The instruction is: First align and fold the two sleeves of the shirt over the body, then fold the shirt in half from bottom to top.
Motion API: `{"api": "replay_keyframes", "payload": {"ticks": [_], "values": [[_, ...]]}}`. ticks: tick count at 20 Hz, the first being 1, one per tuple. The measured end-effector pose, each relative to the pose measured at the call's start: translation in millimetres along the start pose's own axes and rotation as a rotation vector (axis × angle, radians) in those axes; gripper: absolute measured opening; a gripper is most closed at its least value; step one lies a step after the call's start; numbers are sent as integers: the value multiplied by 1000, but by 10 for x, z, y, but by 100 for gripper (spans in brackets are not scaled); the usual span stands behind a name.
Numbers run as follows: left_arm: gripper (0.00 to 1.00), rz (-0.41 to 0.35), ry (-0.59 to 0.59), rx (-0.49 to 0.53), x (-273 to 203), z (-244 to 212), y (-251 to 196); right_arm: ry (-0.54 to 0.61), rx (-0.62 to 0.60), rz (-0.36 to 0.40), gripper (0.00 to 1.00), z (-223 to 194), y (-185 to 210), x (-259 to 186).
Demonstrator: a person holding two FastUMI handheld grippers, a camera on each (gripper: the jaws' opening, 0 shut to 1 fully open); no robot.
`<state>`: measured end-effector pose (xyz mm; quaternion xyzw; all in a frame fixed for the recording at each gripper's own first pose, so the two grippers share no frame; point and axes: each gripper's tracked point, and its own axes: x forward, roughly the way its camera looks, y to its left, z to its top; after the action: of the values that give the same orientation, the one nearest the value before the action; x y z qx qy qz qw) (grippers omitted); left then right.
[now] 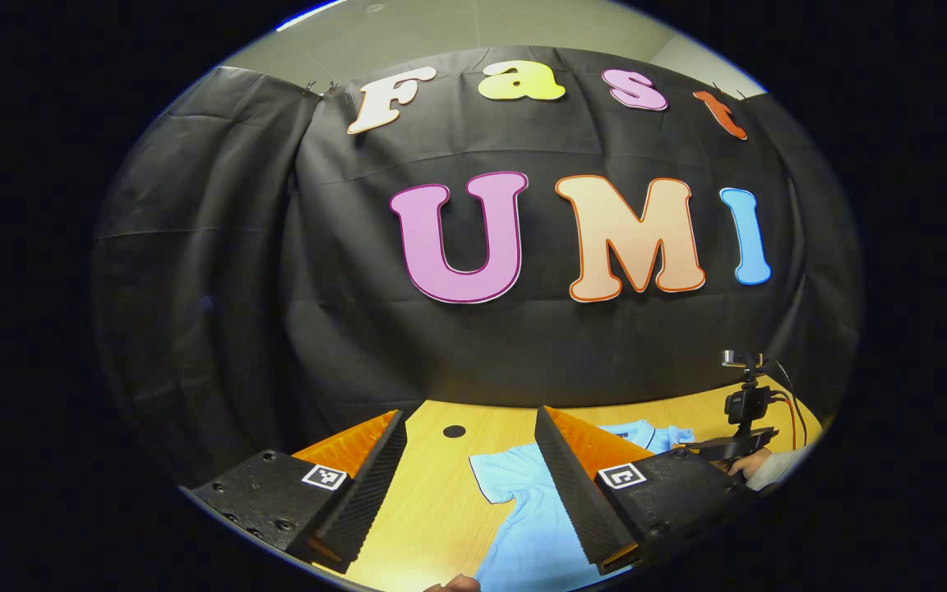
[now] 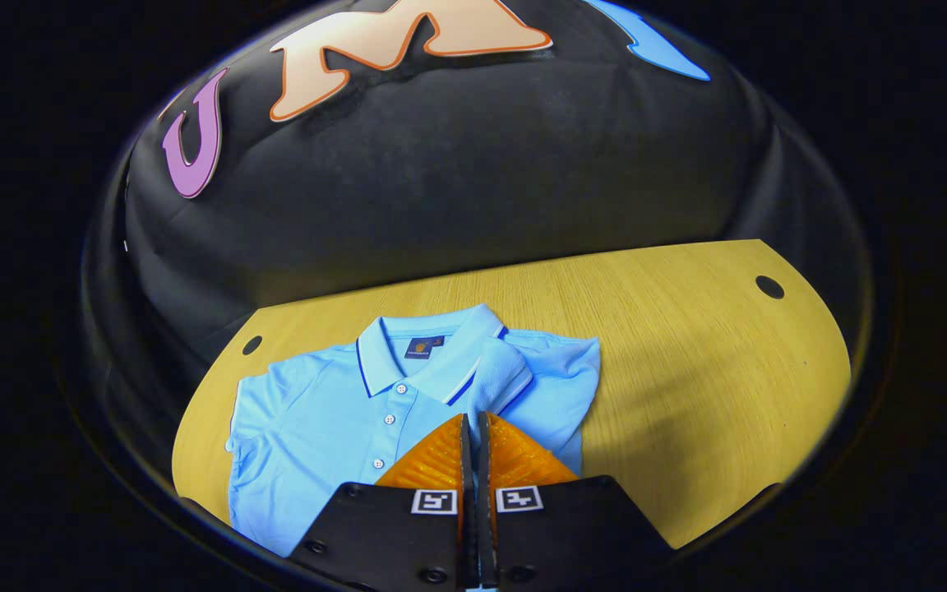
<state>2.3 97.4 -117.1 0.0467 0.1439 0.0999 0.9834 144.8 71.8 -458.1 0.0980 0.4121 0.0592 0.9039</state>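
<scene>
- Right gripper [image 2: 473, 427]: fingers pressed together over the shirt [image 2: 334, 419]. A thin blue strip shows in the slit at the bottom, so it may be pinching cloth; cannot tell for sure.
- Its tips sit at the right sleeve [image 2: 494, 370], which lies folded in over the body, cuff just beside the collar [image 2: 428, 349].
- Left gripper [image 1: 473, 469]: fingers spread wide, holding nothing, raised above the table [image 1: 432, 493] and looking toward the wall.
- Between its fingers, the left sleeve [image 1: 506, 477] lies flat, out to the side, not yet folded.
- Shirt lies face up, buttons showing, collar toward the table's back edge, near the back left corner hole [image 2: 252, 344].
- A hand [image 1: 757, 464] holding the other gripper shows at the far right of the left gripper view.
- Step in hand, judged: right sleeve fold about done, left sleeve pending.
- Next move calls for: right fingers to part and lift off without dragging the fold; left gripper to drop to the left cuff, pinch it, carry it over the body to match the right one. Bottom-to-top fold comes after that.
</scene>
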Motion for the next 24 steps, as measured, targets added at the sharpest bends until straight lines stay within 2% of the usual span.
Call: {"api": "replay_keyframes", "payload": {"ticks": [1, 2, 4, 7, 8, 14, 19, 24], "values": [[95, -11, 8, -4, 35, -38, 11, 6, 16, 17, 2, -8, 62, -22], [95, -24, 14, -7, 83, -68, 19, 5, 31, 36, 11, -1, 141, -32], [94, -52, 27, -15, 187, -140, 13, -36, 18, 40, 54, 112, 196, -136], [94, -102, 46, -44, 383, -231, -60, -109, -24, 19, 96, 320, 205, -429], [95, -118, 55, -56, 449, -280, -96, -133, -30, 12, 98, 358, 217, -544], [95, -161, 129, -117, 976, -686, -228, -219, -49, -56, 98, 454, -40, -1285], [95, -176, 232, -173, 1399, -1193, -335, -205, -35, -139, 98, 293, -407, -1686], [95, -141, 341, -158, 1796, -1767, -359, -172, -32, -215, 98, 35, -671, -1965]]}}
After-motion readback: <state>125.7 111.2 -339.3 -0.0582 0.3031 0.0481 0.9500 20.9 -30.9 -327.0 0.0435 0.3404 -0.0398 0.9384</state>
